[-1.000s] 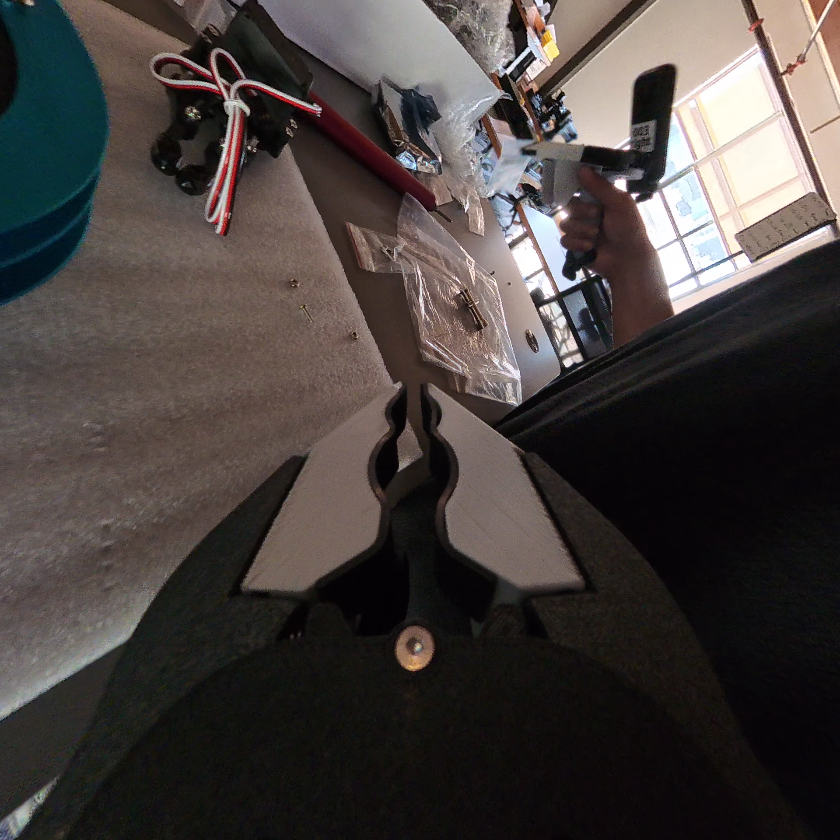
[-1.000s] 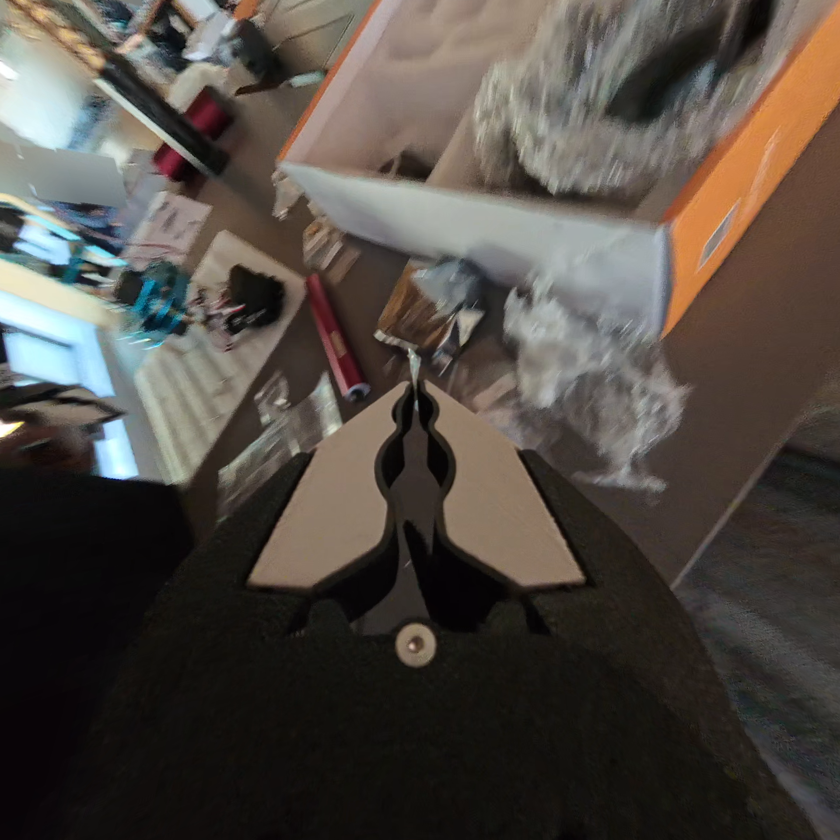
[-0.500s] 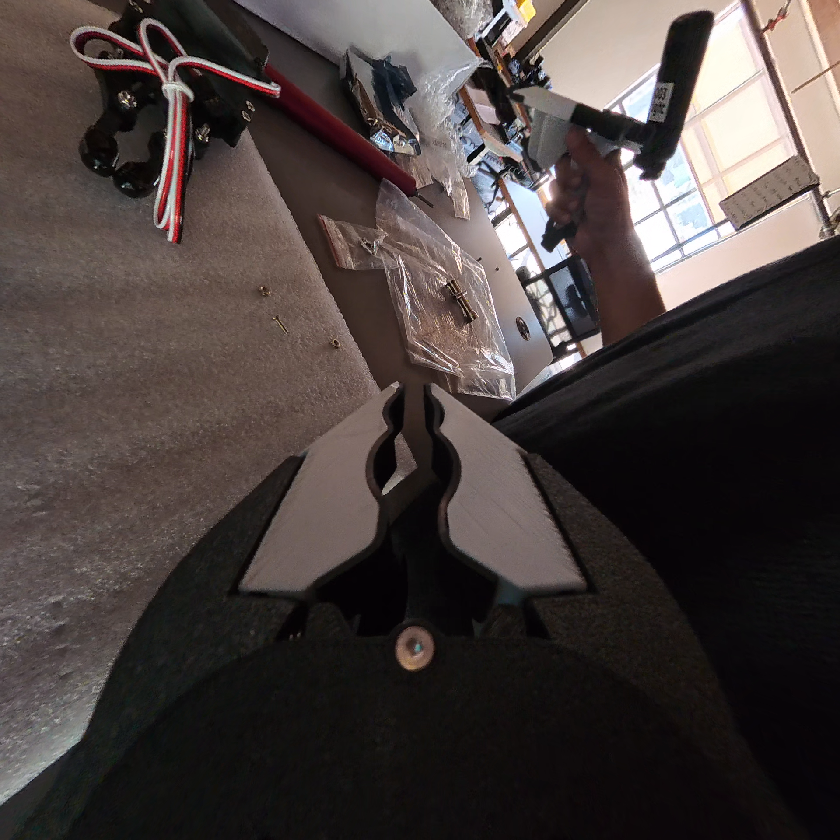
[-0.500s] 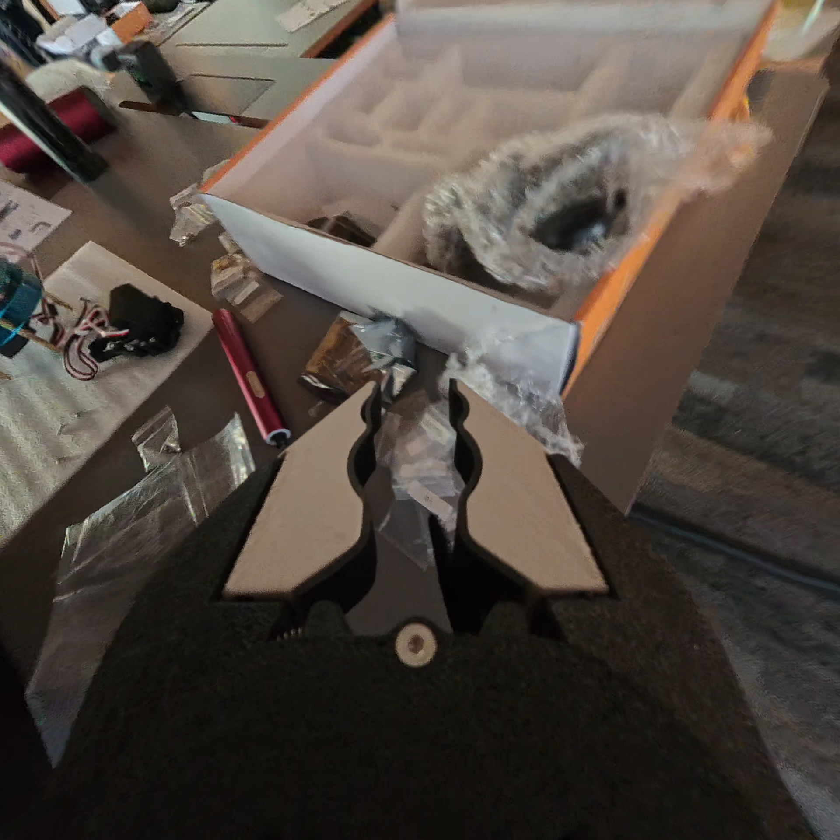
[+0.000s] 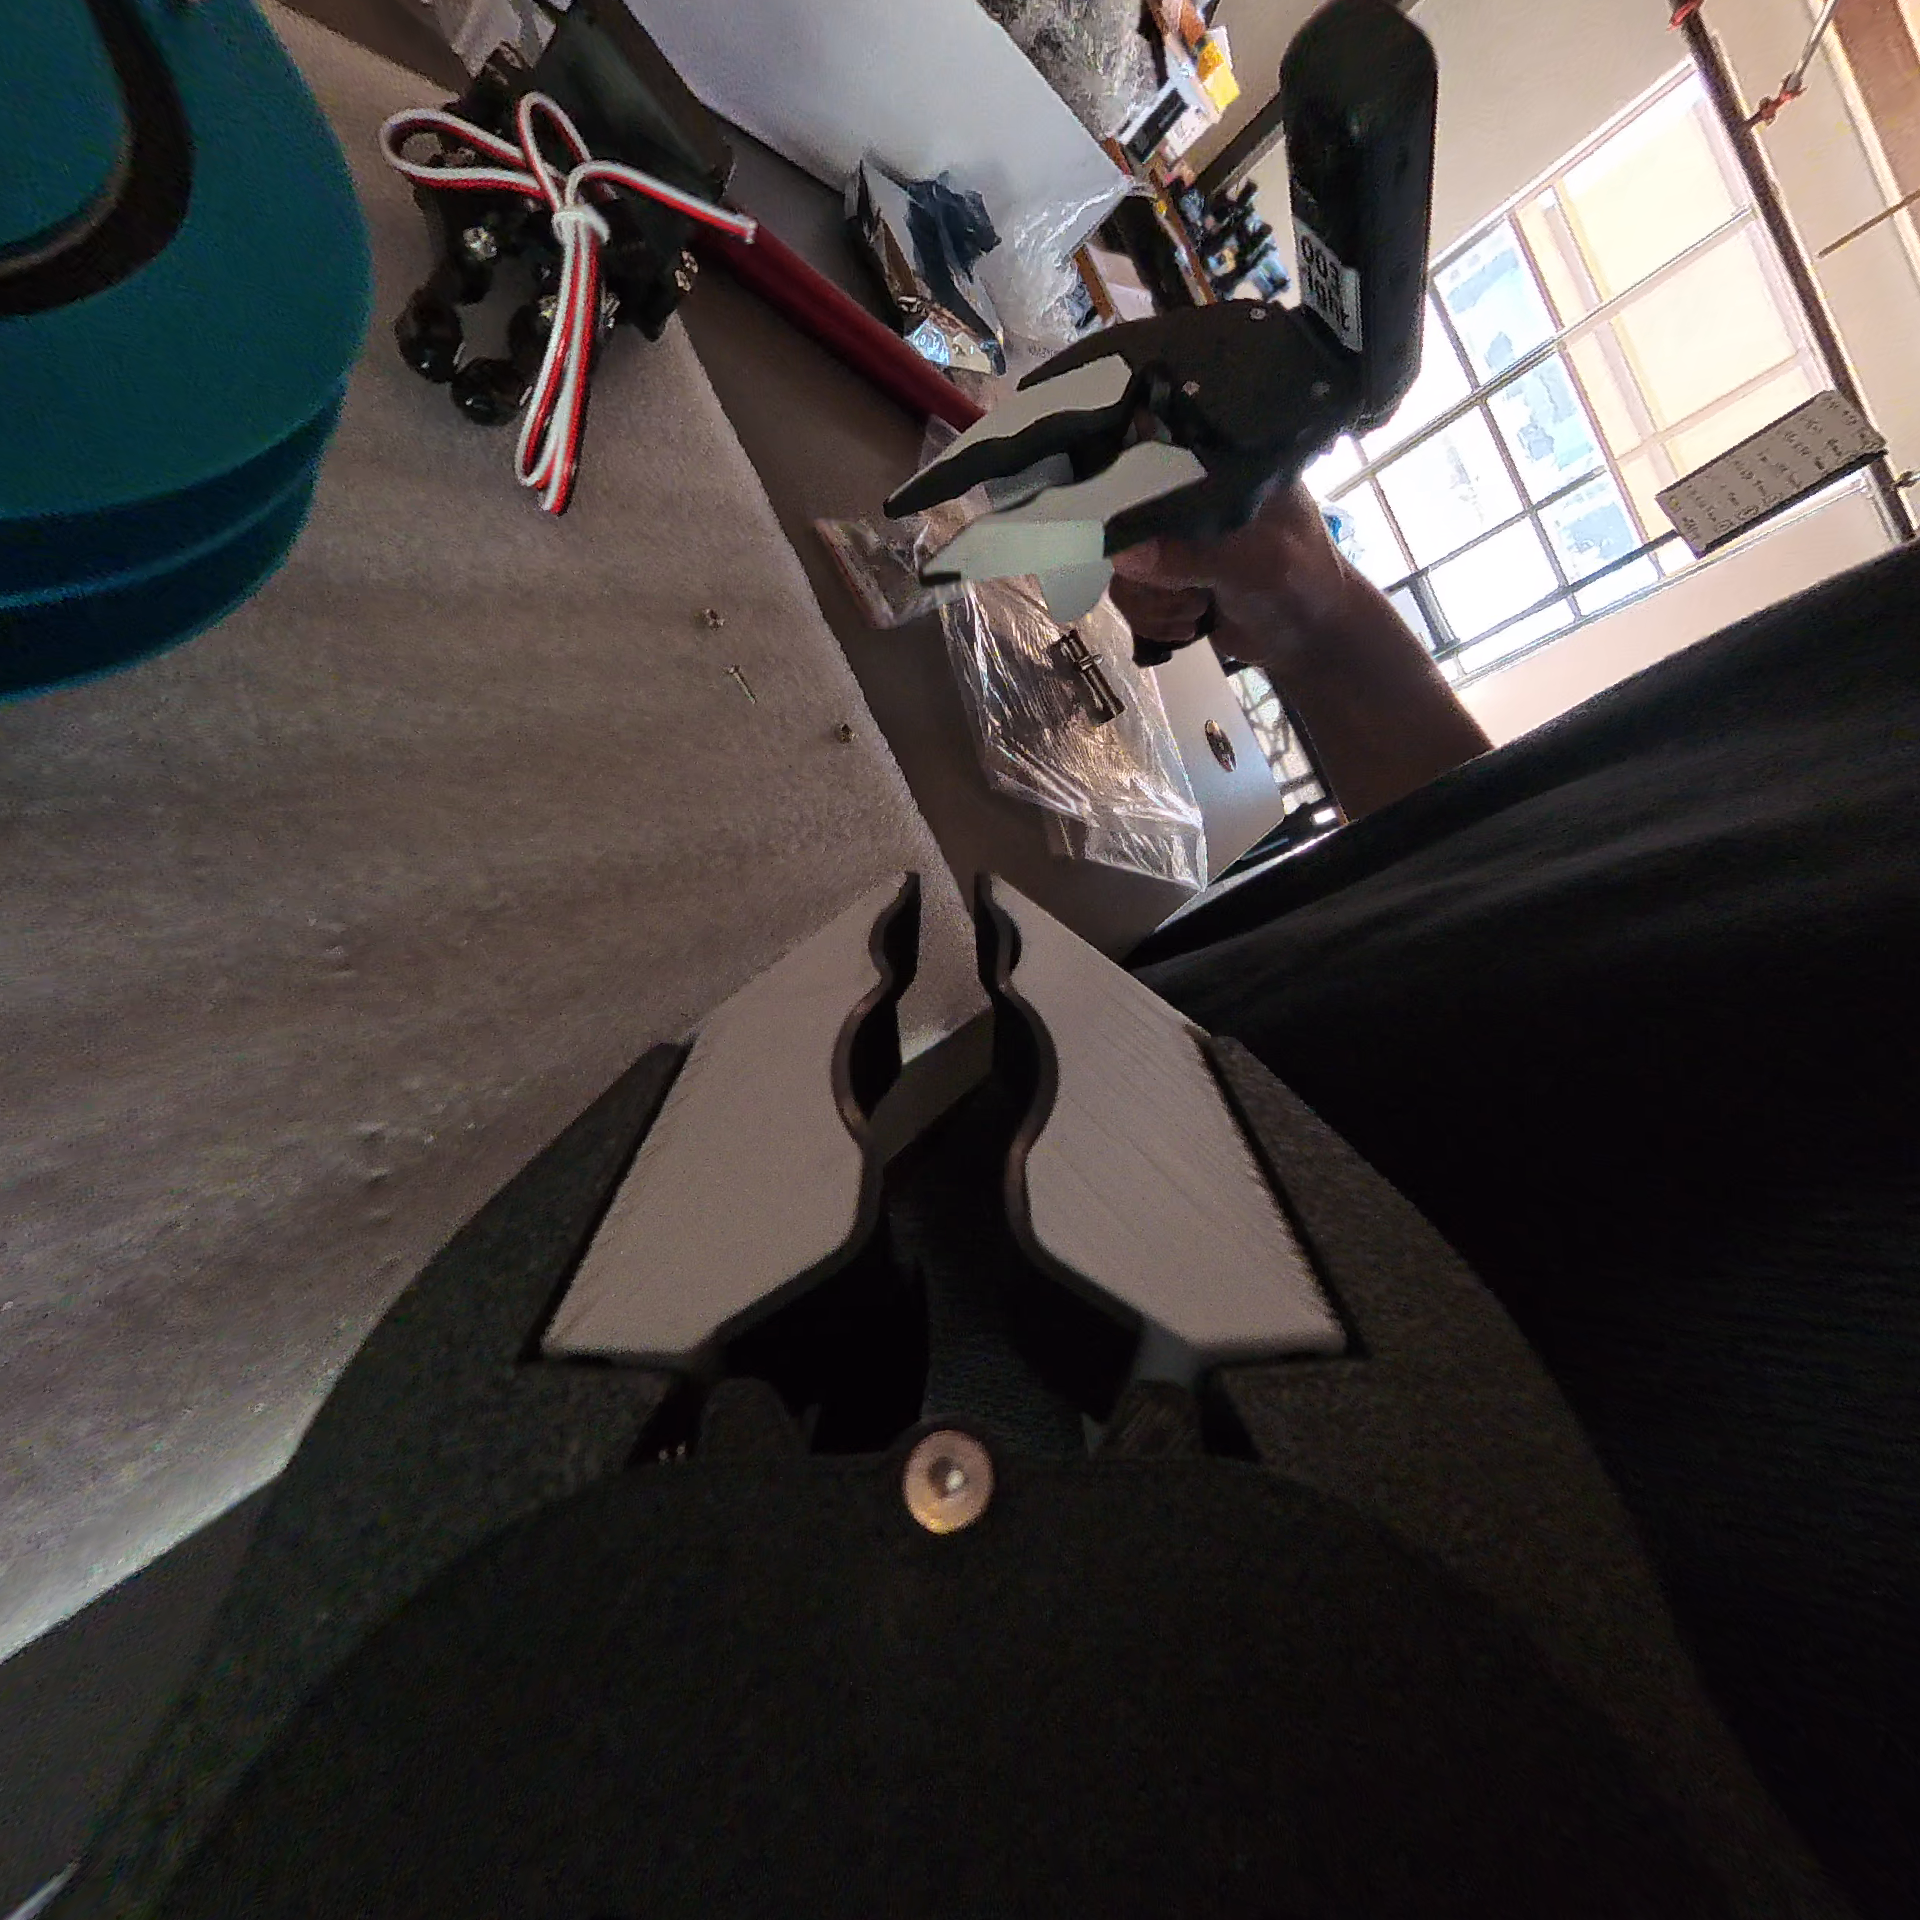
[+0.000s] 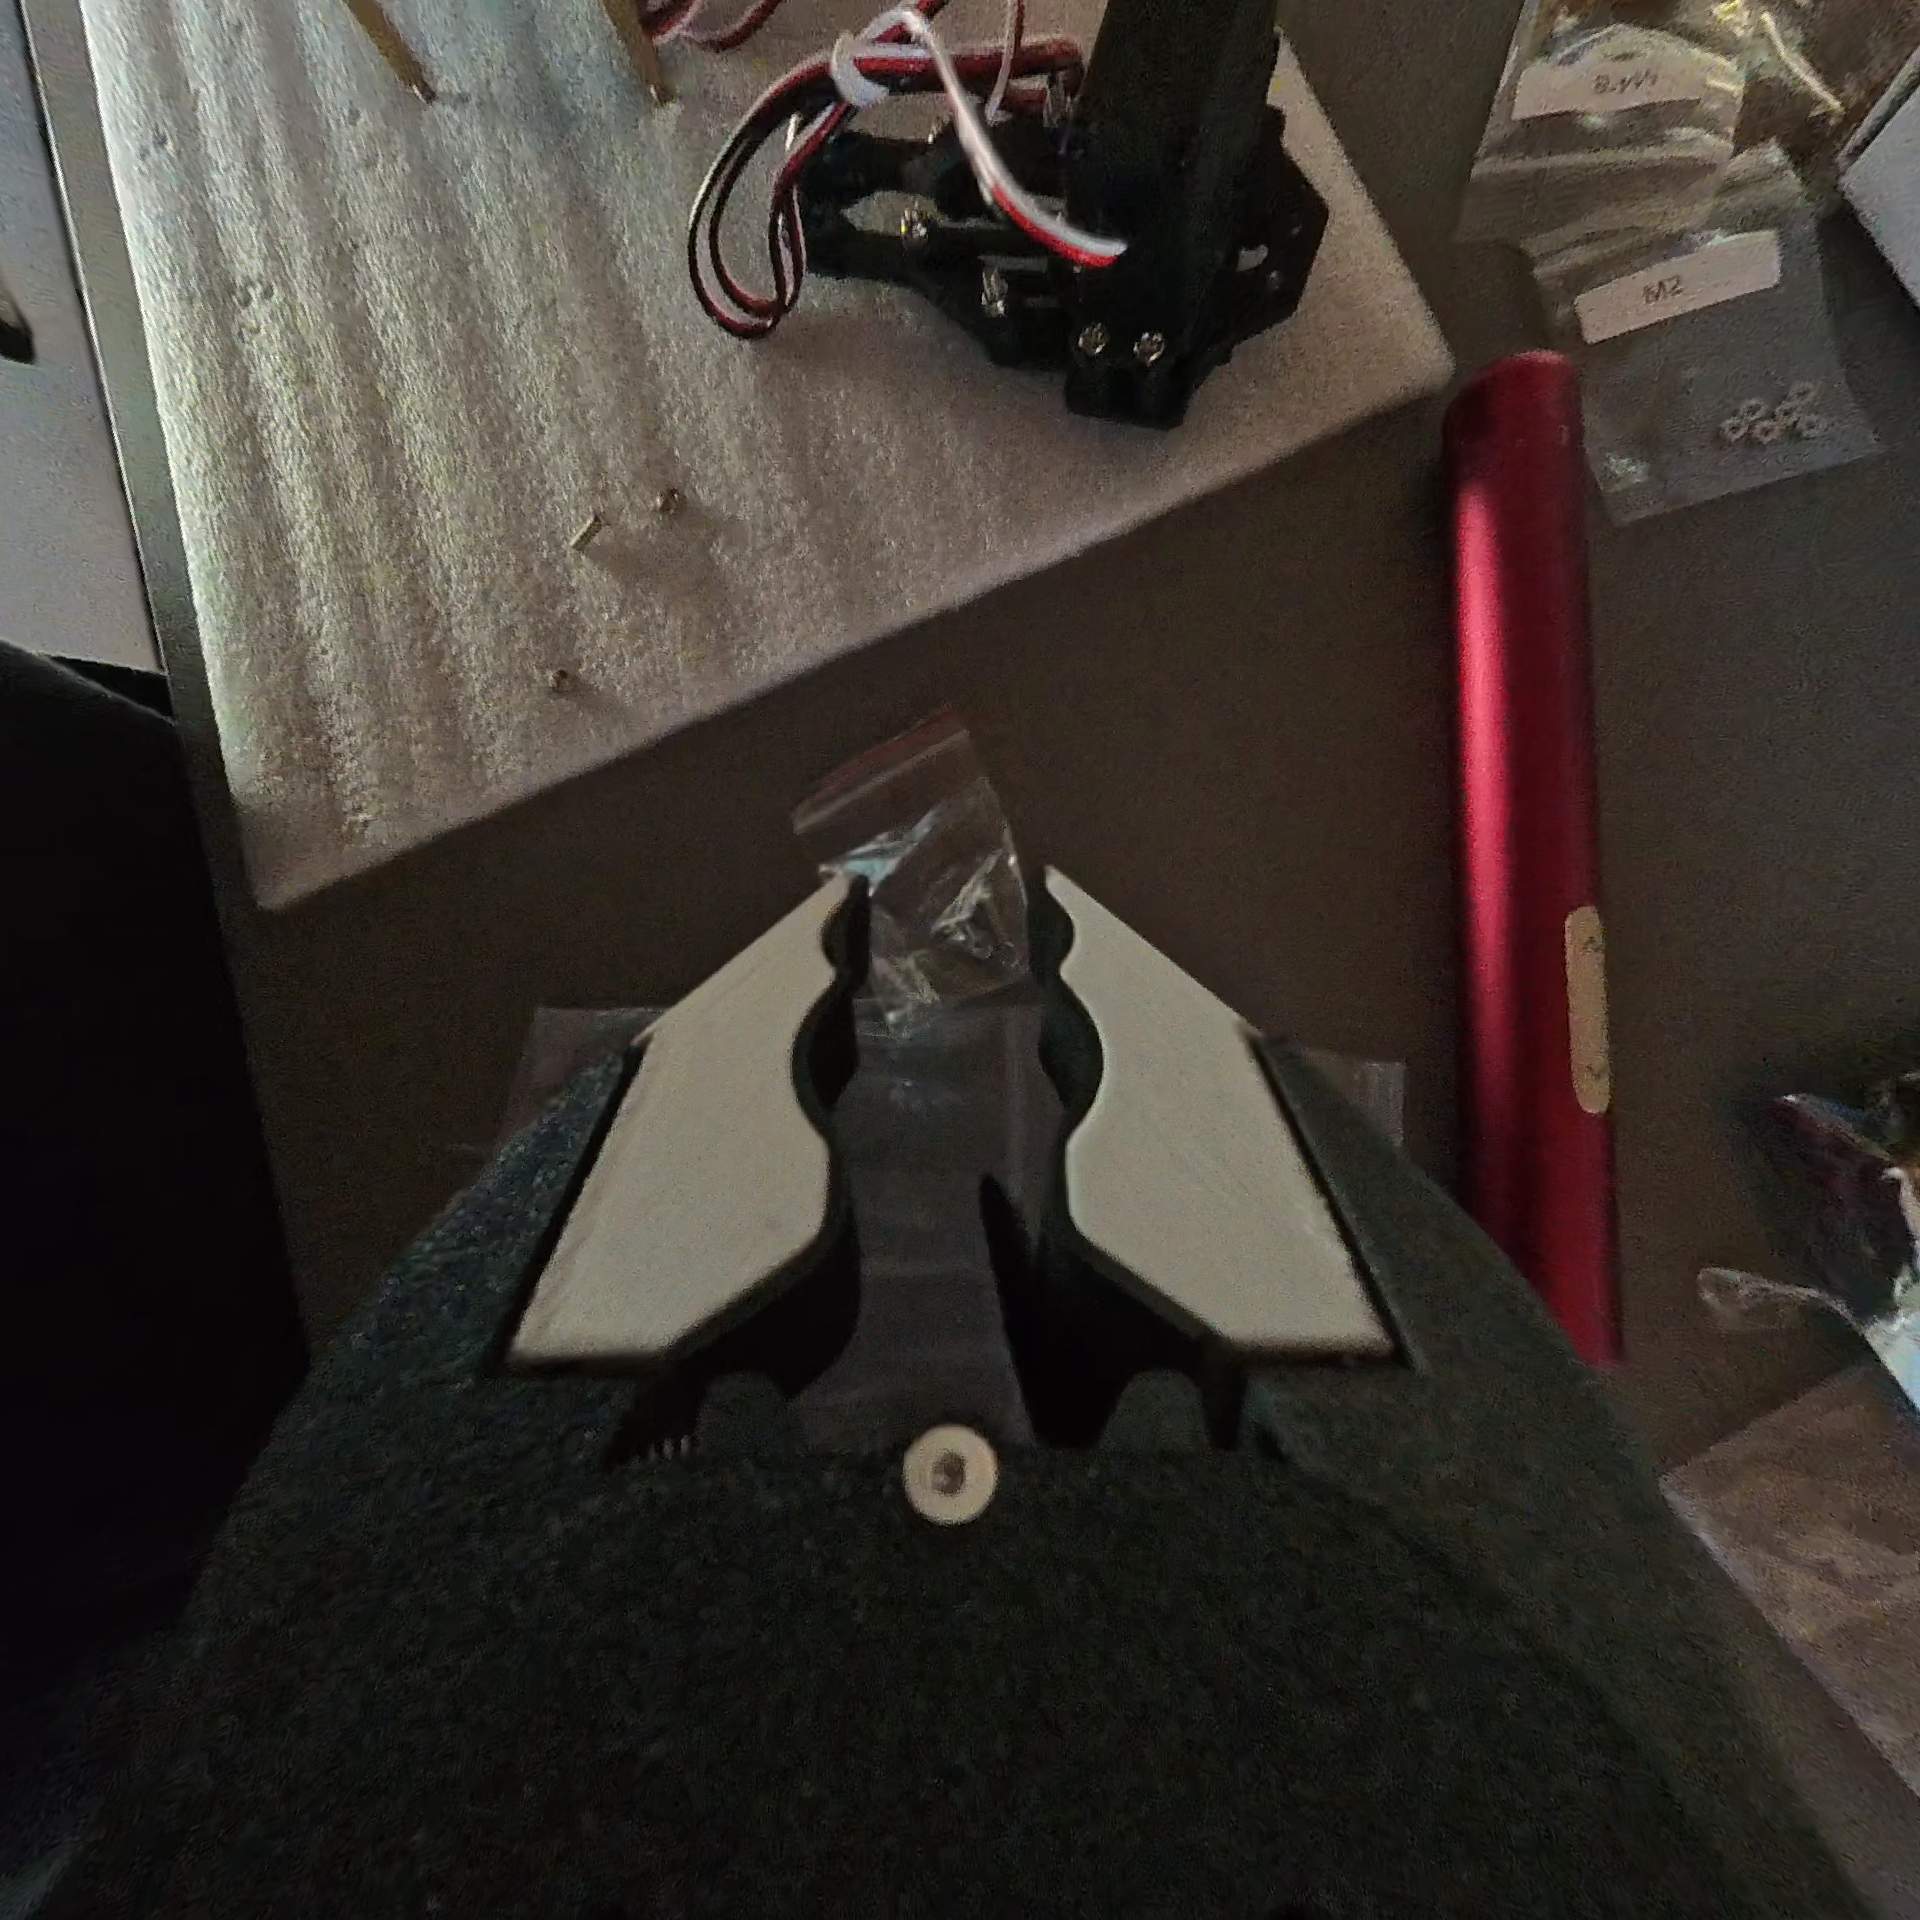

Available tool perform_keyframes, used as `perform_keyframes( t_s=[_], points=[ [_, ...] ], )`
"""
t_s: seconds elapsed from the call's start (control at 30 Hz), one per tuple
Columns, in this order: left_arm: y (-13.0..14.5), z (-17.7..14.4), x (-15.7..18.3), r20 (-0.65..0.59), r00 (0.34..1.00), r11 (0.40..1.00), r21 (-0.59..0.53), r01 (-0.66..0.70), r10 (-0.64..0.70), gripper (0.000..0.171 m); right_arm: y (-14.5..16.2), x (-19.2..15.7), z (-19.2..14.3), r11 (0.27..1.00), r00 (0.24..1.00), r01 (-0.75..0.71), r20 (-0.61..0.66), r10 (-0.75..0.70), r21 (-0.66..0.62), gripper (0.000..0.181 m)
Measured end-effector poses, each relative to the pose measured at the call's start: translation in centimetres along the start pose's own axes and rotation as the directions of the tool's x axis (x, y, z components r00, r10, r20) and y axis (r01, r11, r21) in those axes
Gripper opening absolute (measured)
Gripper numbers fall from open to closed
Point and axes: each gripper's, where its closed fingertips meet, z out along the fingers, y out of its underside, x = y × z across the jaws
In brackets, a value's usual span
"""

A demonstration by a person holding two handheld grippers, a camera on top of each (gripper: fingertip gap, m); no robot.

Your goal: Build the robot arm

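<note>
My right gripper (image 6: 953, 881) is open, with its fingertips on either side of a small clear zip bag (image 6: 925, 831) of screws that lies on the brown table just off the foam mat (image 6: 468, 364). In the left wrist view the right gripper (image 5: 912, 538) is held by a hand (image 5: 1278, 592), jaws apart, right at that bag (image 5: 868, 561). My left gripper (image 5: 948, 888) has its fingers almost together with nothing between them. It hovers over the near edge of the foam mat (image 5: 416, 831), close to a person's dark clothing (image 5: 1558, 1039).
A black bracket assembly with red, white and black wires (image 6: 1143, 239) sits on the mat, with loose screws (image 6: 587, 535) near it. A red cylinder (image 6: 1527, 727) lies to the right, labelled hardware bags (image 6: 1683, 312) beyond. A teal disc (image 5: 156, 364) and a larger plastic bag (image 5: 1081, 727) also show.
My right gripper swung away from the orange-edged box, came down to the table and opened over the small bag. My left gripper shifted only slightly and stayed as closed as before.
</note>
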Motion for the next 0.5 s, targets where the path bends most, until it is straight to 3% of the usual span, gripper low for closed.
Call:
perform_keyframes(
  t_s=[0.07,0.13,0.27,0.43,0.5],
  points=[
    [0.2,-0.7,-0.3,-0.004,1.000,1.000,0.005,0.003,-0.003,0.009,0.1,0.4,0.3,0.999,0.999,-0.041,0.005,0.041,-0.014,0.025],
    [0.1,-1.3,-0.6,-0.010,1.000,1.000,0.013,-0.002,0.002,0.009,0.2,0.7,0.3,0.999,0.999,-0.041,-0.007,0.041,-0.028,0.003],
    [0.0,-1.9,-1.6,-0.037,0.999,1.000,0.009,-0.004,0.004,0.011,-0.8,-0.5,0.0,0.999,0.999,-0.052,0.007,0.052,-0.009,0.000],
    [-0.8,-1.9,-2.0,-0.120,0.992,1.000,-0.008,-0.027,0.026,0.031,-6.4,-7.6,-1.4,0.971,0.984,-0.102,0.166,0.066,0.216,0.000],
    [-1.1,-2.1,-1.5,-0.180,0.983,0.999,-0.018,-0.042,0.038,0.034,-8.1,-10.2,-0.3,0.954,0.973,-0.161,0.205,0.110,0.253,0.000]
  ],
)
